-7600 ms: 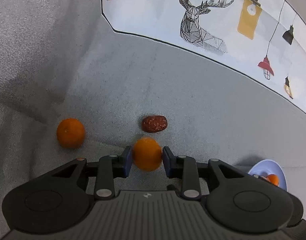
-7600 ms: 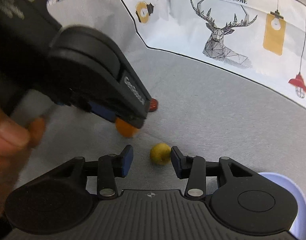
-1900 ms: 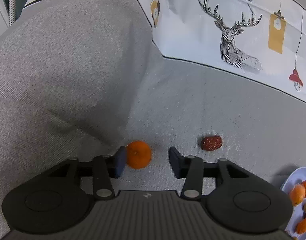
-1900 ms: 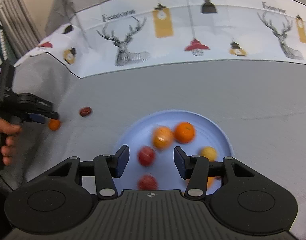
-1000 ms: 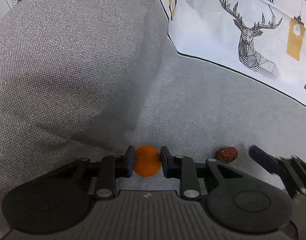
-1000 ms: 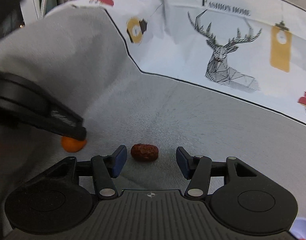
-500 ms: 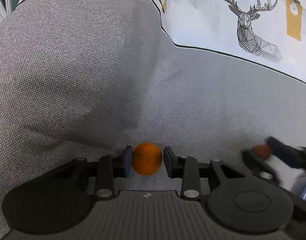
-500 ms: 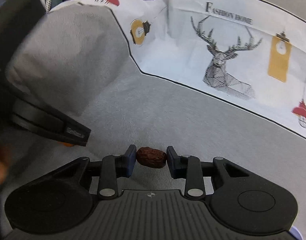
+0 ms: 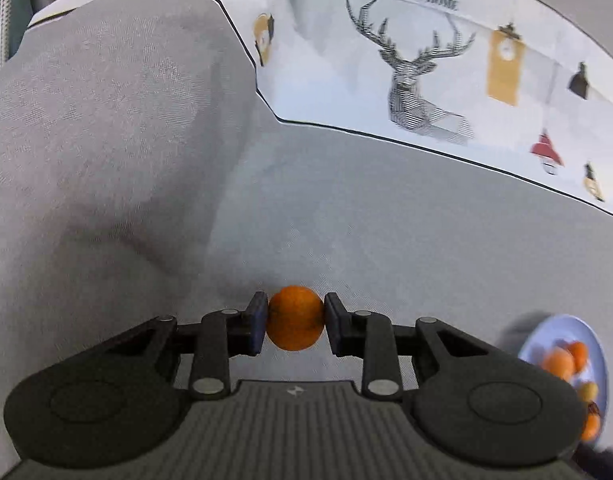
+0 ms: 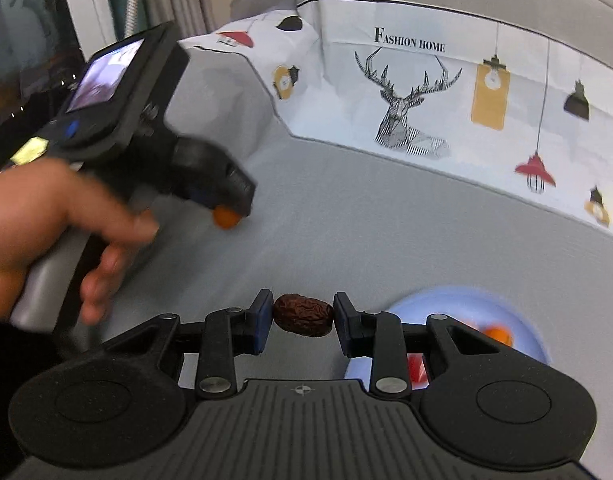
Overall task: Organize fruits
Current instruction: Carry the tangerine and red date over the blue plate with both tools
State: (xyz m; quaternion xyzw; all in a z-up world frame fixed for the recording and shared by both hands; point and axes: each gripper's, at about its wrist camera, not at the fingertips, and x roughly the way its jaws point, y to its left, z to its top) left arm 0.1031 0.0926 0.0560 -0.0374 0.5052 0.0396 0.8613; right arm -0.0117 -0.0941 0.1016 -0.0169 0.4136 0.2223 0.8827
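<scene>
Where both lay before, left tool [image 9: 295,318] grips orange [image 9: 295,317]; right tool [image 10: 303,316], date [image 10: 303,315].

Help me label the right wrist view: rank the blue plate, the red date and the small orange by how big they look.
1. blue plate, largest though partly hidden.
2. red date, held in the right gripper.
3. small orange in the left gripper, but it is farther away and partly covered, so this rank is unsure.

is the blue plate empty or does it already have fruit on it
Not empty. The blue plate already holds several pieces, mostly orange ones, though blur hides the exact count. The left tongs grip an orange off the plate.
</scene>
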